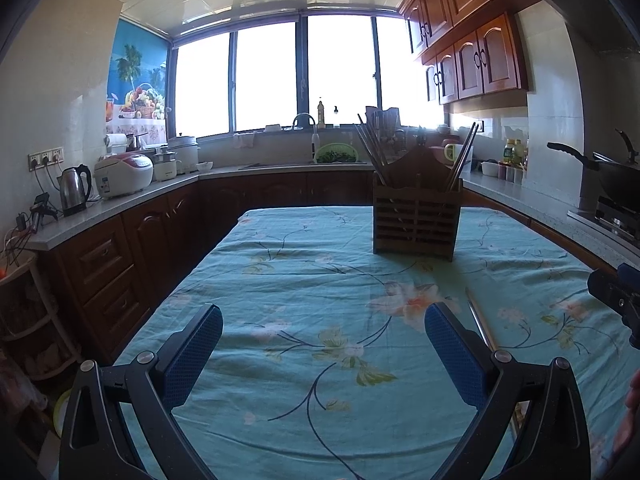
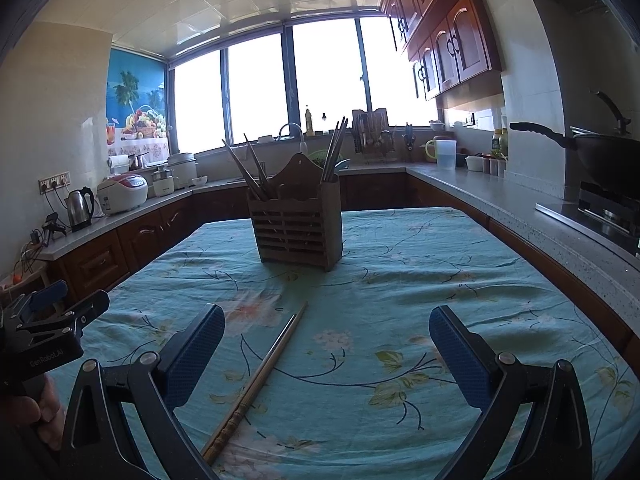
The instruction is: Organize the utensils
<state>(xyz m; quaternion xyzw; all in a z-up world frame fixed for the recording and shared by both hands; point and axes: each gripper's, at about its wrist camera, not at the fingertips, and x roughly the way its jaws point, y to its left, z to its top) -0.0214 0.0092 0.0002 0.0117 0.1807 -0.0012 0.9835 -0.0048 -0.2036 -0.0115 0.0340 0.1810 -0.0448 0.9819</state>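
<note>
Right wrist view shows your right tool (image 2: pixel 326 350) gaping, empty, over the chopsticks (image 2: pixel 256 380) lying loose on the worktop (image 2: pixel 460 280), likely one pair; left tool (image 1: pixel 324 348) gapes too, holder (image 2: pixel 298 226) beyond awaiting them.

text: you can read "GenRobot.AI" in pale letters | on: black body of the left hand-held gripper (image 2: pixel 60 312), right wrist view | rice cooker (image 1: pixel 123 174) label on the counter (image 1: pixel 120 204): too small for you to read
</note>
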